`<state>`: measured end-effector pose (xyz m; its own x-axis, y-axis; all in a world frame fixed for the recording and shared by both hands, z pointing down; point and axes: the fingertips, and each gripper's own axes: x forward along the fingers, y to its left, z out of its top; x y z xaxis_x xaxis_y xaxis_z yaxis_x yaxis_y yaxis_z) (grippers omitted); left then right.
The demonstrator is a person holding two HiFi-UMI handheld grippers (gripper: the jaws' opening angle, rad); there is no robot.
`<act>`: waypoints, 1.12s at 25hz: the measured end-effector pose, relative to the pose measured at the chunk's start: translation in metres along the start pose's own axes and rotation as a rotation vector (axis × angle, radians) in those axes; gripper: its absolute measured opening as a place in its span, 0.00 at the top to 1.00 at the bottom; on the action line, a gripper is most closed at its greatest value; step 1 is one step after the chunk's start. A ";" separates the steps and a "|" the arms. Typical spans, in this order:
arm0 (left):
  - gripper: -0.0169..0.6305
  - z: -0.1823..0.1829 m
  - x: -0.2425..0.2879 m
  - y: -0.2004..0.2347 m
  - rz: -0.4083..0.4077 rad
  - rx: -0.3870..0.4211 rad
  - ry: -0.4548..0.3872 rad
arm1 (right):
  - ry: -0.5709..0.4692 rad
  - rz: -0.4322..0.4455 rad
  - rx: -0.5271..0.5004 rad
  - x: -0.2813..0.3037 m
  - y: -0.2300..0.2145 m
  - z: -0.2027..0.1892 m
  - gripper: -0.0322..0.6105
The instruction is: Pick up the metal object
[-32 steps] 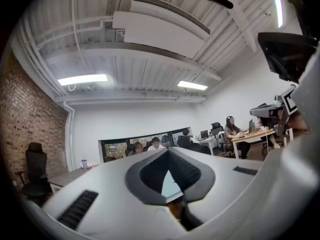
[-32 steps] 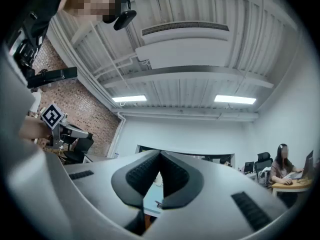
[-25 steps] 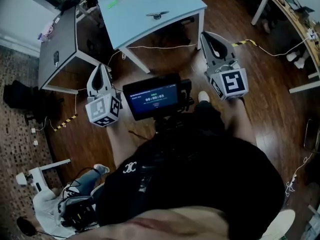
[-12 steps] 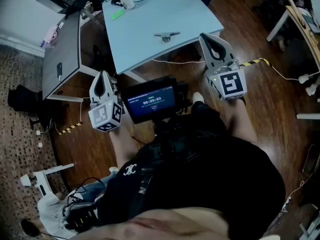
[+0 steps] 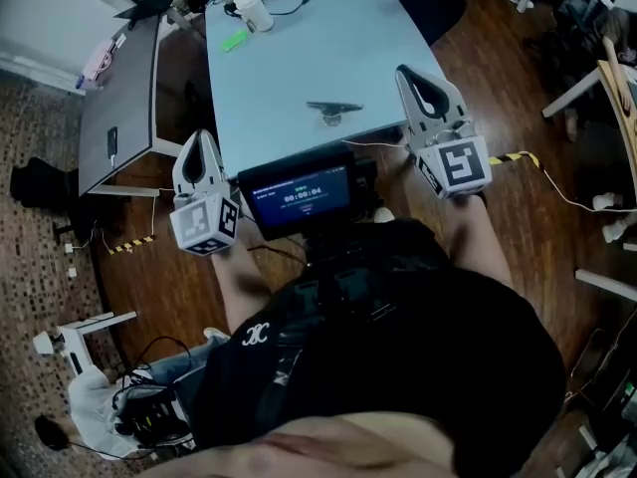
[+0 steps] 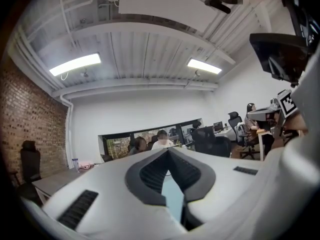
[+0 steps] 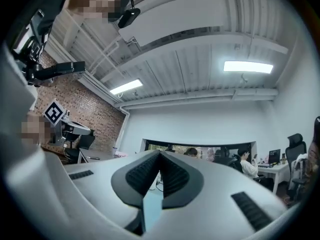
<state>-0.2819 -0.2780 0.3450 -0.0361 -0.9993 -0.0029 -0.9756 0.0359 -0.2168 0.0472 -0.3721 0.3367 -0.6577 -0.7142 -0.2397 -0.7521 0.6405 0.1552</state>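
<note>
— Where is the metal object [image 5: 333, 110] found?
— It is seen lying on the pale blue tabletop [image 5: 299, 48], close to the near edge, untouched.
— And how are the claws held?
— The left claw [image 5: 198, 139] and the right claw [image 5: 414, 74] are both clenched tip to tip on nothing, set apart from the object, one at each side.

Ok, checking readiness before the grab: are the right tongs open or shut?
Shut. In the right gripper view the right tongs have their jaws meeting at the tips, with nothing between them.
</note>
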 end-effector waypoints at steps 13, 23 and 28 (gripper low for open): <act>0.99 -0.008 0.064 0.075 0.002 -0.010 0.028 | 0.067 0.034 -0.011 0.098 0.028 -0.034 0.97; 0.99 -0.022 0.059 0.074 0.014 0.011 0.059 | 0.380 0.293 -0.238 0.113 0.079 -0.175 0.90; 0.99 -0.034 0.053 0.074 0.023 0.008 0.080 | 0.608 0.484 -0.317 0.092 0.121 -0.290 0.78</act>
<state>-0.3639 -0.3279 0.3621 -0.0760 -0.9947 0.0697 -0.9725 0.0585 -0.2253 -0.1165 -0.4418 0.6114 -0.7511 -0.4669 0.4668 -0.2976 0.8705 0.3919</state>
